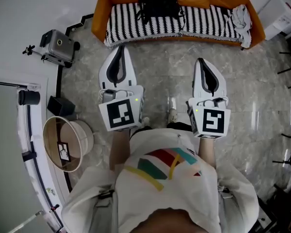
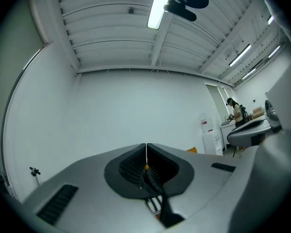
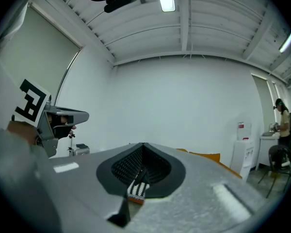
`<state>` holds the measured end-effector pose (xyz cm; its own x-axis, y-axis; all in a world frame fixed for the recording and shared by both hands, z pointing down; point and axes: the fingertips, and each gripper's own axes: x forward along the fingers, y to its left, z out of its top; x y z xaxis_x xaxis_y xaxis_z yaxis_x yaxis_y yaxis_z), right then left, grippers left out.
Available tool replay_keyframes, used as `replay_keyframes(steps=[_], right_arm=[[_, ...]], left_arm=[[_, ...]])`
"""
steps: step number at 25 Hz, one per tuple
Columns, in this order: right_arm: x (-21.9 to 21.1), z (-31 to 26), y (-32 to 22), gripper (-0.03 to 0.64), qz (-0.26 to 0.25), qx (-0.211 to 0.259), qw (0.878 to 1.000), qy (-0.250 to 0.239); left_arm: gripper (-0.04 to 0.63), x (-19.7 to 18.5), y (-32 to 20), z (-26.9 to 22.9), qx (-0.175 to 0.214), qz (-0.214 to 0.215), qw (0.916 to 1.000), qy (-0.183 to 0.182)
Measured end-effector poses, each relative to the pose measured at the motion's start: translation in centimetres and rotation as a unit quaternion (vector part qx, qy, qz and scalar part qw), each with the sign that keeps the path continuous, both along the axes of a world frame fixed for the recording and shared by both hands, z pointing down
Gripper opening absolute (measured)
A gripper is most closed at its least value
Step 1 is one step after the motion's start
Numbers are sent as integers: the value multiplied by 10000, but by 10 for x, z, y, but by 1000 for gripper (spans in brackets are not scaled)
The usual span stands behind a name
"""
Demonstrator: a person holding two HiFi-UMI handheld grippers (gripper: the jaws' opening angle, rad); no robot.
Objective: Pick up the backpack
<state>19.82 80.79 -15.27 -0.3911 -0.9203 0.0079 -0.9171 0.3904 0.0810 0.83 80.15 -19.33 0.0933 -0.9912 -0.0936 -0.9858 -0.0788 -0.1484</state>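
We hold both tools level and side by side above the grey stone floor (image 1: 262,96). The left tool (image 1: 120,53) is pressed together: in the left gripper view its two dark pads meet along a thin line, with nothing caught between them. The right tool (image 1: 202,63) is the same, its jaws closed on each other and empty.

The backpack (image 1: 158,2), black, rests on the orange sofa (image 1: 100,17). It sits ahead of both tool tips, roughly on the line midway between them and well apart from either. It lies on a black-and-white striped cover (image 1: 131,21) that is spread over the seat. A pale grey cloth (image 1: 240,14) is bunched at the sofa's end, ahead and to the right of the right tool.

A silver device on a small tripod (image 1: 58,45) stands on the floor, off to the left of the left tool and slightly ahead of it. A round bin (image 1: 85,139) sits to the left of that tool and behind its tip. Our shoes (image 1: 172,114) show between the two tools, behind their tips.

In the right gripper view, a person (image 3: 283,119) stands far off to the right near a white dispenser (image 3: 242,152).
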Motion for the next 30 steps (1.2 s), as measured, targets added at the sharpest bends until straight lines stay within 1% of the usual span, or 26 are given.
replay_keyframes(steps=[4, 7, 11, 13, 14, 18, 22, 30], right_arm=[[10, 2, -11, 2, -177, 58, 9998, -36], [27, 8, -20, 3, -132, -62, 9999, 33], [41, 8, -31, 3, -319, 103, 9994, 23], [49, 9, -35, 3, -229, 16, 9997, 2], [51, 8, -37, 3, -188, -11, 9998, 5], [56, -1, -44, 2, -187, 137, 9997, 42], [66, -3, -49, 2, -102, 85, 9999, -47], [67, -8, -65, 2, -19, 412, 9991, 55]], left_arm=[[17, 17, -10, 7, -34, -26, 9999, -104], [18, 33, -17, 10, 2, -45, 9999, -116], [17, 55, -24, 13, 74, -8, 9998, -209], [17, 61, -26, 14, 87, 4, 9998, -198], [17, 62, -28, 13, 81, -3, 9998, -185], [17, 59, -35, 3, 171, -89, 9998, -101], [17, 57, -39, -9, 332, -188, 9992, -72], [17, 53, -65, -15, 521, -139, 9985, -77]])
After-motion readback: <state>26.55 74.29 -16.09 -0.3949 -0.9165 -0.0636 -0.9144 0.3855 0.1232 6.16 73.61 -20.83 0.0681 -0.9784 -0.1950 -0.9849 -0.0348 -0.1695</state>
